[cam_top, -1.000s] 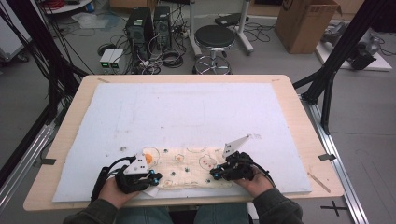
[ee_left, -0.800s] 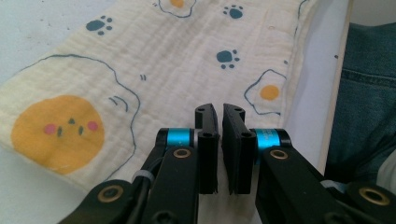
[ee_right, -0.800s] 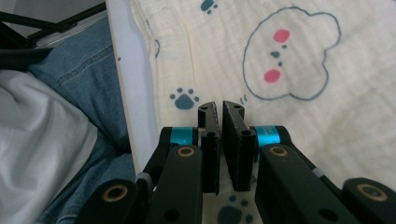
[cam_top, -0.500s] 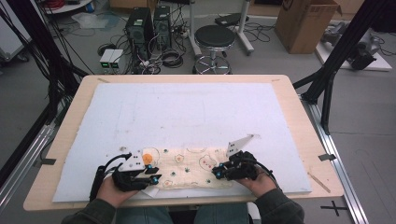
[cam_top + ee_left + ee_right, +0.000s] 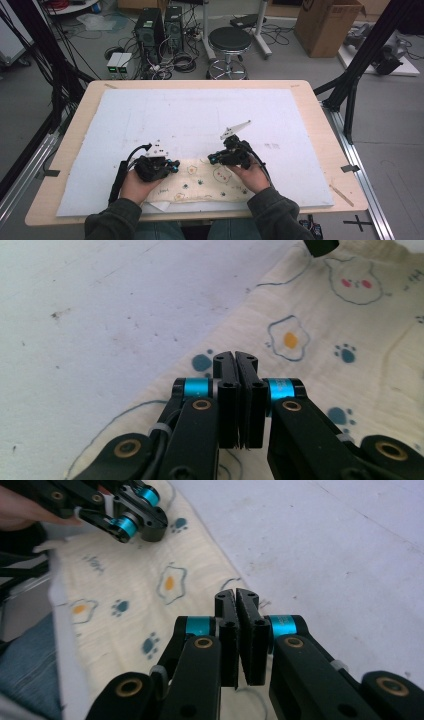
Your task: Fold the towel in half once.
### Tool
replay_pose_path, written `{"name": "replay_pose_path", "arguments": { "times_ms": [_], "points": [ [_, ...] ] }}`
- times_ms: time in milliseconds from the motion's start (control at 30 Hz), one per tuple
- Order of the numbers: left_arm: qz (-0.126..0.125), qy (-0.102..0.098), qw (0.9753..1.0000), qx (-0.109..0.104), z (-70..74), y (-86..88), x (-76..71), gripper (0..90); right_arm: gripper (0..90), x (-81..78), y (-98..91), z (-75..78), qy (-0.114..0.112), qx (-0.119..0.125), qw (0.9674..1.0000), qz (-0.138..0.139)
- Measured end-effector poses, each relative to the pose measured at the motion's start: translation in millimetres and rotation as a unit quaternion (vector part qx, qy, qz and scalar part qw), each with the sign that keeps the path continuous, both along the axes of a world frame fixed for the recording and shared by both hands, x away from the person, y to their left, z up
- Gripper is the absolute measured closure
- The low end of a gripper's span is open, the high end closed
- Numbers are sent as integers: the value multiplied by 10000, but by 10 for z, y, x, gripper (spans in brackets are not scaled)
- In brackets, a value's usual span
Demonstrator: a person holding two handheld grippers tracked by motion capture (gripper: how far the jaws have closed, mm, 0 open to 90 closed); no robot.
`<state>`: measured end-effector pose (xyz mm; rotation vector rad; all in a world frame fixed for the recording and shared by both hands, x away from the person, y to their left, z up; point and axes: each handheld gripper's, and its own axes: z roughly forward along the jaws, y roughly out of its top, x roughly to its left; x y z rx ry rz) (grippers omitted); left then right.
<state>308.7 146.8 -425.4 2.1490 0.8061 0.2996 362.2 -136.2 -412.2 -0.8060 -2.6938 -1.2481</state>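
Cloth: cream printed cloth with egg and paw motifs [image 5: 200,187] is lying flat on white foam mat [image 5: 200,115], at the near edge by the person.
Left gripper [image 5: 235,360]: jaws clenched, having just been closing, gripping nothing, hovering over cloth's edge.
Right gripper [image 5: 236,597]: jaws clenched, empty, hovering at cloth's edge.

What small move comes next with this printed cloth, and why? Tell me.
Probably open both grippers and lower them onto the cream printed cloth's far edge. The left gripper and right gripper are shut with nothing between the jaws, hovering over that edge, while the cloth lies flat at the white mat's near side.
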Motion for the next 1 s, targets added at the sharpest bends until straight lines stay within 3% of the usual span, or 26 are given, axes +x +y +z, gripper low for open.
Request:
{"name": "replay_pose_path", "arguments": {
  "times_ms": [233, 367, 533, 733, 1000],
  "points": [
    [232, 160, 9993, 232, -101, 44, 64, 875, 861, 95, 84, -155, 196, -381, 9990, -132],
    [310, 188, 9993, 49, -130, 91, 61, 878, 864, 89, 76, -204, 201, -519, 9983, -146],
    [244, 155, 9996, 56, -136, 117, 53, 879, 867, 91, -12, -230, 270, -385, 9986, -236],
    [272, 196, 9993, -173, -170, 174, 53, 880, 867, 72, -178, -239, 329, -310, 9982, -395],
    [245, 145, 9995, -130, -169, 170, 49, 880, 866, 35, -427, -253, 298, -242, 9978, -533]
  ]
}}
